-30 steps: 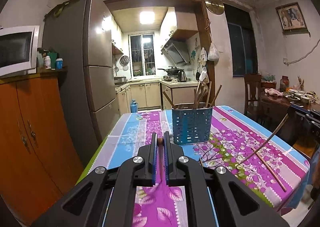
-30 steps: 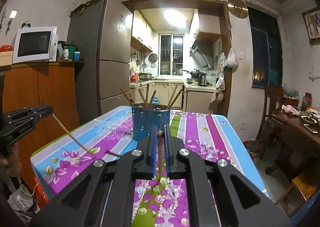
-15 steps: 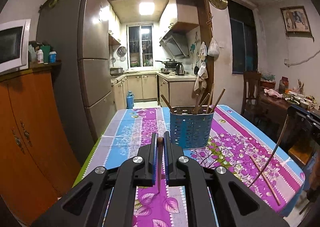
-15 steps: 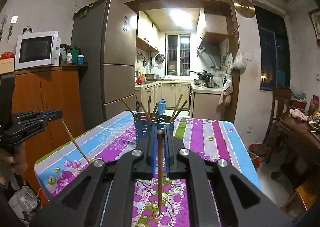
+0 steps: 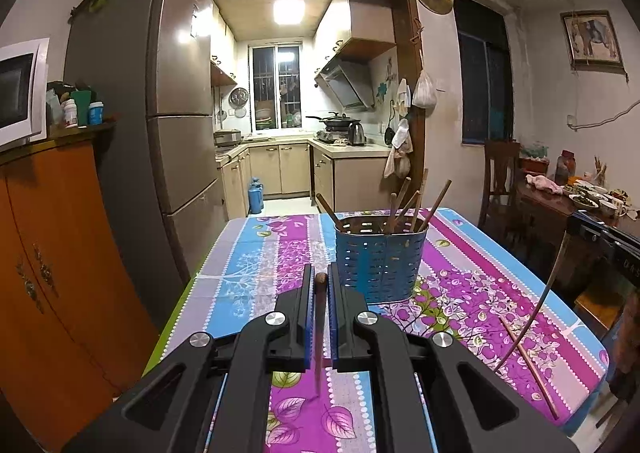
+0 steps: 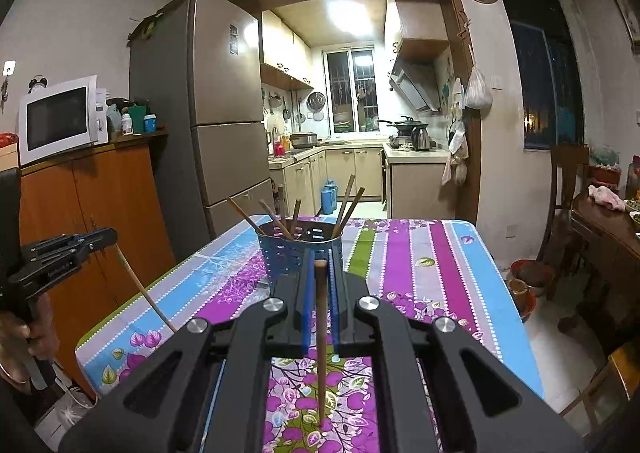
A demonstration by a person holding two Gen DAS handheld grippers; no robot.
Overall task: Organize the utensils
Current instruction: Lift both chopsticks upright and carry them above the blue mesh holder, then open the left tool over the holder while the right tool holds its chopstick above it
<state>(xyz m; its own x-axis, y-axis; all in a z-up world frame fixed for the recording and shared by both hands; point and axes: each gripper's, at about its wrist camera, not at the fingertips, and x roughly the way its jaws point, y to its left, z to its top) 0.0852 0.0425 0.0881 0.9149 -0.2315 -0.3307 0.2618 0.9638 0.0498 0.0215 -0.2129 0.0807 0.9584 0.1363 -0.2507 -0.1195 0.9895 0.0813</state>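
Observation:
A blue perforated holder (image 5: 380, 259) with several brown chopsticks stands on the flowered tablecloth; it also shows in the right wrist view (image 6: 294, 249). My left gripper (image 5: 319, 285) is shut on a chopstick (image 5: 319, 333) that hangs point down, short of the holder and above the cloth. My right gripper (image 6: 320, 273) is shut on another chopstick (image 6: 321, 341), also hanging down, just before the holder. A loose chopstick (image 5: 528, 365) lies on the cloth at the right. Each gripper shows in the other's view: the right (image 5: 576, 229), the left (image 6: 108, 239).
The table (image 6: 460, 277) runs toward a kitchen doorway. A fridge (image 5: 176, 125) and an orange cabinet (image 5: 52, 253) with a microwave stand at the left. A chair (image 6: 568, 197) and a second wooden table (image 5: 560, 209) with dishes stand at the right.
Both grippers have risen off the cloth with their chopsticks, which now hang nearly upright. The holder appears lower and a little farther off in both views.

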